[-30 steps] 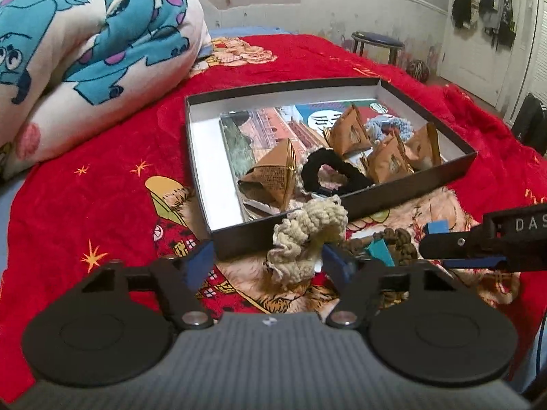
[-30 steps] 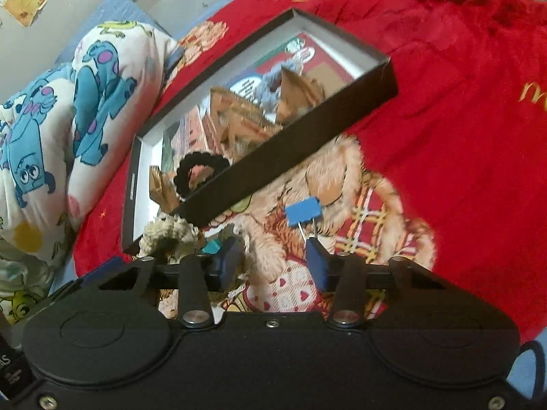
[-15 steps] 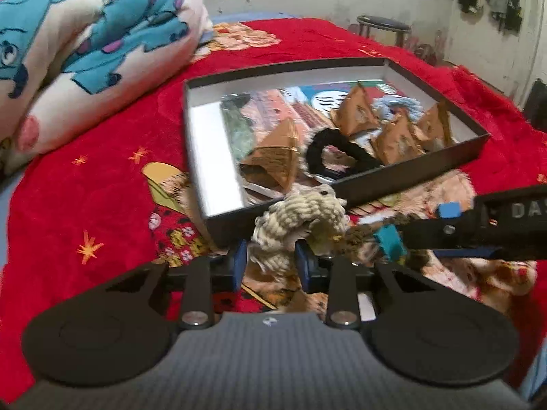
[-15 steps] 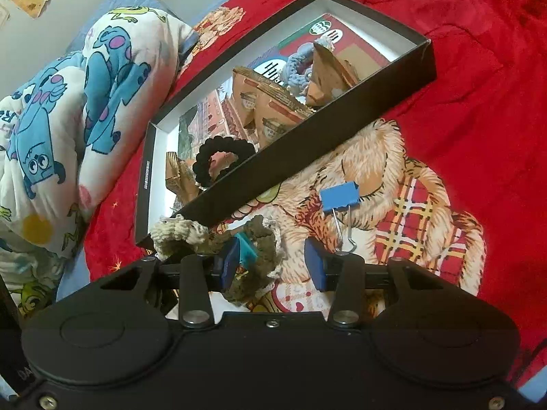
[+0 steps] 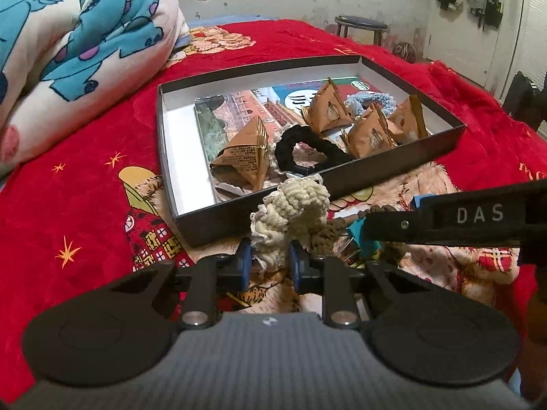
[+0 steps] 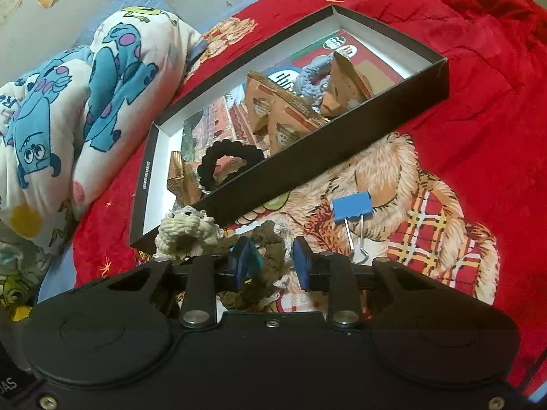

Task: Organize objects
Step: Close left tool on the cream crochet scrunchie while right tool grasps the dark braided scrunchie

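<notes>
A black box (image 5: 342,184) (image 6: 342,133) lies on the red blanket, holding several tan pyramid packets (image 5: 244,157), a black scrunchie (image 5: 309,150) (image 6: 229,164) and a light blue scrunchie (image 5: 371,100). My left gripper (image 5: 269,266) is shut on a cream scrunchie (image 5: 294,212) (image 6: 186,230) just in front of the box's near wall. My right gripper (image 6: 270,263) is shut around a brown scrunchie (image 6: 270,242) (image 5: 324,235) beside it. A blue binder clip (image 6: 352,210) lies on the blanket to the right of the right gripper.
A rolled monster-print quilt (image 5: 68,51) (image 6: 85,102) lies to the left of the box. A stool (image 5: 362,27) stands beyond the bed, with clothes hanging at the far right. The red blanket (image 6: 478,102) spreads right of the box.
My left gripper has closed on the cream scrunchie and raised it slightly. My right gripper has moved left from the blue clip onto the brown scrunchie.
</notes>
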Demonstrator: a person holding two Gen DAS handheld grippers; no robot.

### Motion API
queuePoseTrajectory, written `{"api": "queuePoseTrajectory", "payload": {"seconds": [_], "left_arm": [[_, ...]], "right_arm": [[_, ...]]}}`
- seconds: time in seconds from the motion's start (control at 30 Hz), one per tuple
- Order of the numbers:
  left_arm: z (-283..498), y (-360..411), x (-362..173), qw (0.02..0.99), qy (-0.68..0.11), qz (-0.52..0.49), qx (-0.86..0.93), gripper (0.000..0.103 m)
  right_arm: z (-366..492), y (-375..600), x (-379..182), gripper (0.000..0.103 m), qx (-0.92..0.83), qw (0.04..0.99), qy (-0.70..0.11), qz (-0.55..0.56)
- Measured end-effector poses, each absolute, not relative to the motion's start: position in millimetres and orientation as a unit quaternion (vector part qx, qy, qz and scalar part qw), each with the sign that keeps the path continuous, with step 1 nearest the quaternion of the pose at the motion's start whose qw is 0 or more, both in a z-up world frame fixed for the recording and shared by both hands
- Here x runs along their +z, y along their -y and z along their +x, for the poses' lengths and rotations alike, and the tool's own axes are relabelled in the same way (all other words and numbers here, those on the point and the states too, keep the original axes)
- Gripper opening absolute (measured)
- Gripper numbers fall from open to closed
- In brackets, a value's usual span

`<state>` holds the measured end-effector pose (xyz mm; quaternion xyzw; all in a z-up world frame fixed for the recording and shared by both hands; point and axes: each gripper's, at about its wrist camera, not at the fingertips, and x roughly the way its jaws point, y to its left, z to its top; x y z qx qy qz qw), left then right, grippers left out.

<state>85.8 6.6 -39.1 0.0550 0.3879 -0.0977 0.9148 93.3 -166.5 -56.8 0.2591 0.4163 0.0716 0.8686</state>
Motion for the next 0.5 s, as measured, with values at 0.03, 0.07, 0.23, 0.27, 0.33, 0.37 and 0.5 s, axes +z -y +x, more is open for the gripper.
{"api": "queuePoseTrajectory", "payload": {"seconds": [0.03,0.07,0.23,0.27,0.33,0.37,0.5], "left_arm": [[85.7,-6.7,-39.0,0.915,-0.387,0.054,-0.097,0.027],[85.4,-7.2,-39.1,0.915,-0.388,0.054,-0.099,0.027],[84.0,-6.0,-39.6,0.913,-0.389,0.054,-0.110,0.017],[83.8,-5.0,-39.4,0.914,-0.387,0.057,-0.111,0.017],[83.9,-3.4,-39.4,0.914,-0.386,0.062,-0.109,0.016],[84.1,-3.0,-39.7,0.913,-0.387,0.065,-0.108,0.016],[84.4,-3.3,-39.4,0.914,-0.388,0.067,-0.103,0.016]], "right_arm": [[92.8,165.8,-56.3,0.026,0.077,0.869,-0.414,0.261],[92.7,165.0,-55.8,0.026,0.082,0.868,-0.412,0.264],[96.9,159.8,-60.3,0.018,0.101,0.855,-0.431,0.272],[97.5,158.8,-62.3,0.017,0.098,0.854,-0.435,0.268],[98.5,158.8,-64.4,0.014,0.095,0.853,-0.438,0.269],[98.9,159.6,-64.2,0.014,0.095,0.852,-0.437,0.273],[98.4,160.8,-63.2,0.013,0.092,0.853,-0.432,0.280]]}}
